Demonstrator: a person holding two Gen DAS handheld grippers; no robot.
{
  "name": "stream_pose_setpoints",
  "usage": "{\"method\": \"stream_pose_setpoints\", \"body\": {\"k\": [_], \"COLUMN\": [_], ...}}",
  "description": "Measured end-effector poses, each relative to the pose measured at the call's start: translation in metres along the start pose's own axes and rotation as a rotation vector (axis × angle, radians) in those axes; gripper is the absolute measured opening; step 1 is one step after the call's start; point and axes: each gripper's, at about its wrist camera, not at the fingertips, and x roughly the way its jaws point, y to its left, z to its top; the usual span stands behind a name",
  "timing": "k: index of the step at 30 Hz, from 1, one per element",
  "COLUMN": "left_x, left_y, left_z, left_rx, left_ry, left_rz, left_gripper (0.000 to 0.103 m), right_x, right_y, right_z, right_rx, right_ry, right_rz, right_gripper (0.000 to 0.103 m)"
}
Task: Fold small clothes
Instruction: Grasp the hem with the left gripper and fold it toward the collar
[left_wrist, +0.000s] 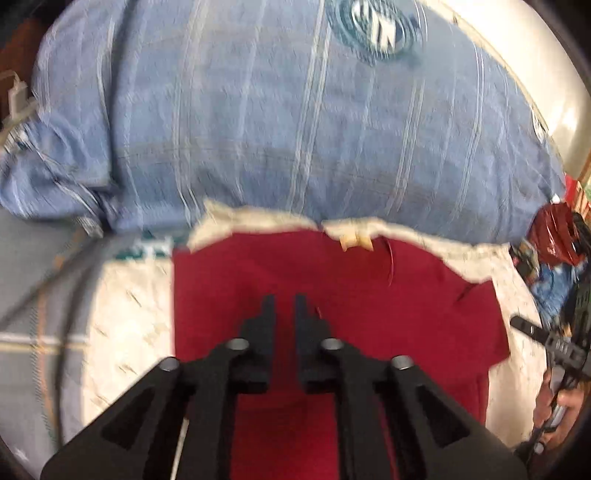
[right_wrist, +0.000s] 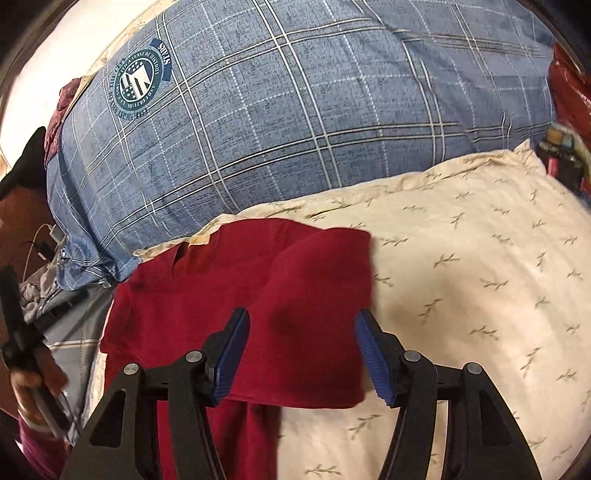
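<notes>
A big blue plaid pillow fills the back of the scene, a round teal emblem printed near one corner. In front of it and touching it lies a cream pillow sprigged with small green leaf marks. White charger cables trail beside the blue pillow's corner. Grey checked bedding spreads below.

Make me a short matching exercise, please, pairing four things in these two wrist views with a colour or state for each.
Things:
1. garment
2. plaid pillow
3. right hand-held gripper
4. left hand-held gripper

Descriptions:
A. fingers nearly together, holding nothing
B. dark red, partly folded
C. blue with a round emblem
D. jaws wide open over the cloth

Pairs: 1-B, 2-C, 3-D, 4-A
</notes>
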Motion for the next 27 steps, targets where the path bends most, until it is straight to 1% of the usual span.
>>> {"method": "stream_pose_setpoints", "body": {"k": [1,3,5,8,9,10,11,12,13,14,16,17,18,19,20,22,25,27], "left_x": [0.005,0.015,0.026,0.046,0.054,0.06,0.062,0.058,0.05,0.035,0.011,-0.007,-0.016,-0.022,-0.022,-0.017,-0.001,0.012], "left_y": [-0.001,-0.009,-0.022,-0.041,-0.047,-0.054,-0.059,-0.061,-0.061,-0.058,-0.049,-0.038,-0.029,-0.018,-0.012,0.004,0.009,0.007], "left_z": [-0.005,-0.017,-0.023,-0.025,-0.026,-0.027,-0.025,-0.022,-0.016,-0.006,0.009,0.018,0.021,0.024,0.024,0.016,-0.004,-0.015], "left_rx": [0.0,-0.013,-0.002,0.037,0.055,0.076,0.097,0.105,0.101,0.086,0.062,0.04,0.028,0.012,0.004,-0.019,-0.011,-0.005], "left_ry": [0.013,0.021,0.042,0.099,0.124,0.151,0.157,0.14,0.114,0.063,-0.006,-0.071,-0.103,-0.118,-0.113,-0.077,-0.015,0.019], "left_rz": [-0.003,-0.017,-0.026,-0.014,-0.018,-0.022,0.004,0.006,-0.021,-0.059,-0.075,-0.072,-0.058,-0.031,-0.019,-0.004,0.018,0.039], "left_gripper": [0.045,0.059,0.063,0.062,0.053,0.017,0.002,0.003,0.003,0.003,0.003,0.003,0.003,0.003,0.003,0.003,0.003,0.003], "right_x": [0.001,0.002,0.002,-0.002,-0.003,-0.004,-0.006,-0.006,-0.007,-0.007,-0.007,-0.007,-0.005,-0.003,-0.001,0.004,0.017,0.03], "right_y": [0.0,0.001,0.002,0.002,0.001,0.0,-0.001,-0.003,-0.004,-0.005,-0.005,-0.004,-0.004,-0.004,-0.005,-0.006,-0.003,-0.001], "right_z": [-0.001,-0.003,-0.004,-0.004,-0.004,-0.003,-0.003,-0.002,-0.001,0.001,0.003,0.004,0.004,0.005,0.005,0.005,0.006,0.008], "right_rx": [0.003,0.003,-0.008,-0.016,-0.01,-0.005,0.003,0.008,0.011,0.013,0.01,0.008,0.008,0.012,0.021,0.033,0.038,0.051], "right_ry": [0.007,0.019,0.02,0.016,0.011,0.007,0.003,-0.002,-0.005,-0.009,-0.017,-0.019,-0.02,-0.02,-0.019,-0.011,0.012,0.034], "right_rz": [0.001,0.004,-0.004,-0.012,-0.012,-0.014,-0.019,-0.021,-0.022,-0.024,-0.026,-0.027,-0.026,-0.023,-0.018,-0.011,-0.006,-0.005], "right_gripper": [0.061,0.061,0.061,0.061,0.061,0.061,0.061,0.061,0.061,0.062,0.062,0.062,0.063,0.063,0.064,0.065,0.068,0.068]}}
